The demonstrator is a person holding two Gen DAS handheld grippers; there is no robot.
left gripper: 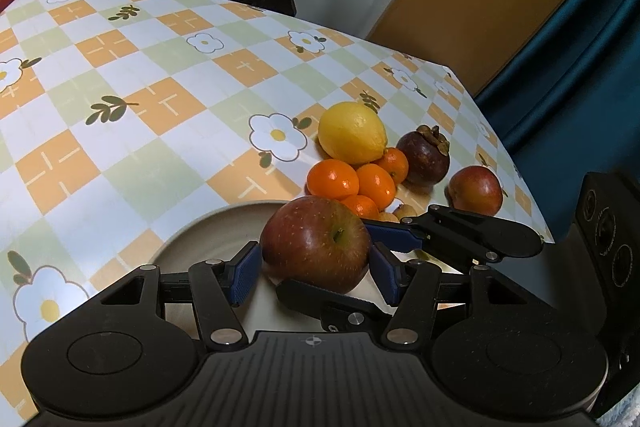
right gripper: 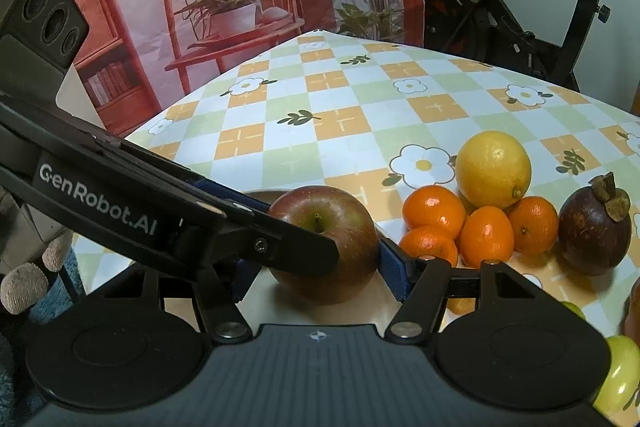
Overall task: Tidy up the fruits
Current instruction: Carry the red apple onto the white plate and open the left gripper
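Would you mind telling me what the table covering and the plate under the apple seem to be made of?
Table covering: probably glossy vinyl or oilcloth; the printed checks and flowers carry a soft sheen and it lies smooth. Plate: likely matte glazed ceramic, beige with a thick rounded rim, though plastic cannot be excluded.

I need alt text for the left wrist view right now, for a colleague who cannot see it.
A large red apple sits between the blue pads of the left gripper over a pale plate, with the right gripper reaching in from the right around the same apple. Behind lie a lemon, small oranges, a mangosteen and a second apple on the checked tablecloth.
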